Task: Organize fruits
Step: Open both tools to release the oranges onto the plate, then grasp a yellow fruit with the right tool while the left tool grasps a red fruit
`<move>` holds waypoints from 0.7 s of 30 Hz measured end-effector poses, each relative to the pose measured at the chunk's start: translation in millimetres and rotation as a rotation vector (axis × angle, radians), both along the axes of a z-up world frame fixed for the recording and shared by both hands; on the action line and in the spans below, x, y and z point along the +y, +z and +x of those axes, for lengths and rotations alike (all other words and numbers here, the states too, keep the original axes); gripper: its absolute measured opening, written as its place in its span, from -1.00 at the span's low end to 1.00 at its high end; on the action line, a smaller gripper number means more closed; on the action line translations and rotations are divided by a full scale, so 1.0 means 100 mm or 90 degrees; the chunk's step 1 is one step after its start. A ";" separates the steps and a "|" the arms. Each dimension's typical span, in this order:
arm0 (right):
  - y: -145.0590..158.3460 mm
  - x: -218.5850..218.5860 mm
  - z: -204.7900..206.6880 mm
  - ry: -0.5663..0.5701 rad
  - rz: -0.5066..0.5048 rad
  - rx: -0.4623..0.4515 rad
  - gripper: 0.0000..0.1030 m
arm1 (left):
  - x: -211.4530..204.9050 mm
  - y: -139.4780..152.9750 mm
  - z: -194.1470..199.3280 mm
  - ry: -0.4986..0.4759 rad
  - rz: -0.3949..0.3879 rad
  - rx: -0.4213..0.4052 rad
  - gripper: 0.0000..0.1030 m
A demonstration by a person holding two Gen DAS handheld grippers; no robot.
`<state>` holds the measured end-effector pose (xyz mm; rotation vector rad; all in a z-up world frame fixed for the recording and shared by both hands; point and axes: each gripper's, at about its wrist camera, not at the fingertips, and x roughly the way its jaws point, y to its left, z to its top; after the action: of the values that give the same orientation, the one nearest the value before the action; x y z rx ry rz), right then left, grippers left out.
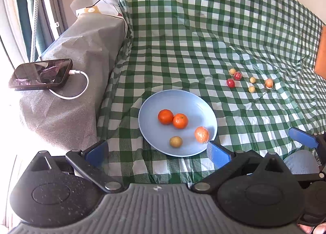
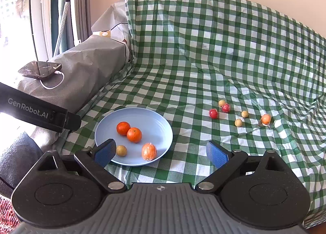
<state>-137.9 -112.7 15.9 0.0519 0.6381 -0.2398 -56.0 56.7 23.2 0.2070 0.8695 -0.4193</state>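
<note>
Blue plate [image 2: 163,126] holds four fruits; six small ones [image 2: 238,123] loose on the cloth at two o'clock. Left gripper [image 1: 158,152] and right gripper [image 2: 161,152] both released, empty. Roughly half sorted.

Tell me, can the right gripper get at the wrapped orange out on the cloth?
Probably yes. The right gripper has its jaws open and empty, and only bare checked cloth lies between it and the wrapped orange, which sits apart from the other small fruits.
</note>
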 end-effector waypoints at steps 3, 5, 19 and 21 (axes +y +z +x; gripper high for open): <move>-0.03 -0.01 0.03 -0.002 0.005 0.007 0.86 | -0.01 -0.03 0.04 0.001 0.005 0.003 0.99; -0.05 -0.02 0.05 -0.003 0.007 0.011 0.86 | -0.02 -0.05 0.07 0.003 0.007 0.009 0.99; -0.21 -0.27 0.22 -0.061 0.050 0.032 0.87 | -0.23 -0.13 0.33 -0.003 0.024 0.029 0.99; -0.23 -0.36 0.23 -0.084 0.057 0.029 0.87 | -0.31 -0.12 0.37 -0.007 0.025 0.031 0.99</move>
<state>-115.1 -148.3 -7.1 0.1752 0.6918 -0.3411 -19.5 25.8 10.7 0.2394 0.9251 -0.4191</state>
